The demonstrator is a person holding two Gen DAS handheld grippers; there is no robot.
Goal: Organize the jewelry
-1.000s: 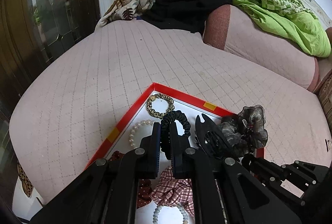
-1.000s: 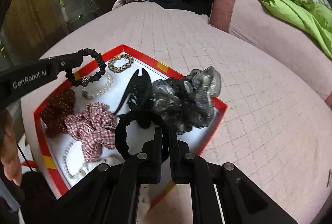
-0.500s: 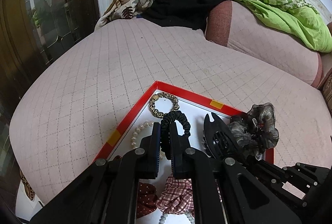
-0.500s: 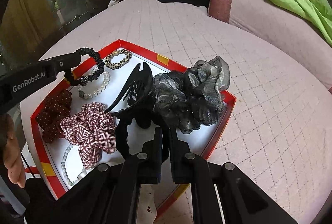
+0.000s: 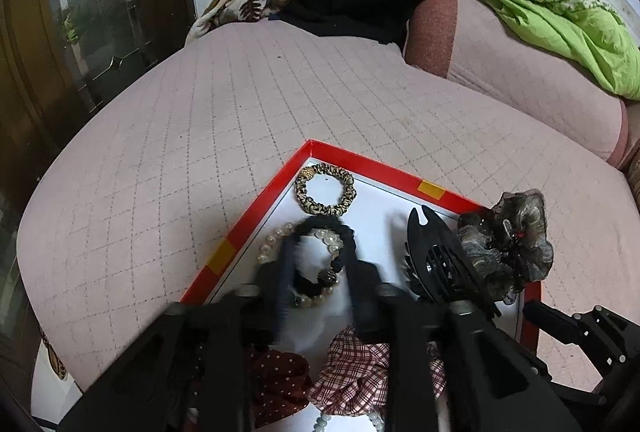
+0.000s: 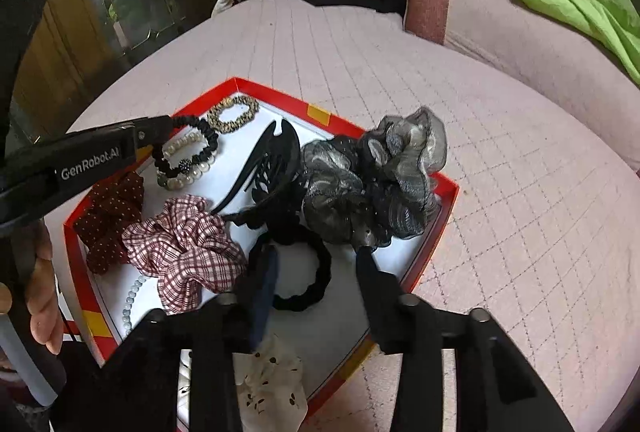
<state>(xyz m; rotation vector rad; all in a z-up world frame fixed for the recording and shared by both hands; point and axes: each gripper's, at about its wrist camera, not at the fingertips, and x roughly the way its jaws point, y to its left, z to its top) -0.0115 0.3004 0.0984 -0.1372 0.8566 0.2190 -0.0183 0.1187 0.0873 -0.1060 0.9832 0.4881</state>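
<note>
Pink quilted bed [image 5: 168, 136]: red tray [image 6: 448, 192]; black claw clip [image 6: 268, 164] lengthwise toward far corner.

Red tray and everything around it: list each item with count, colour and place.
red tray: 1, red rim, white floor, on pink quilt
leopard hair tie: 1, gold-black, far corner
thin black hair tie: 1, black, on pearl bracelet
pearl bracelet: 1, white, left side
claw clip: 1, black, centre
organza scrunchie: 1, grey-black, right rim
plaid scrunchie: 1, red-white, near left
dotted scrunchie: 1, dark red, left edge
thick black scrunchie: 1, black, between right gripper's fingers
left gripper: open
right gripper: open
</note>
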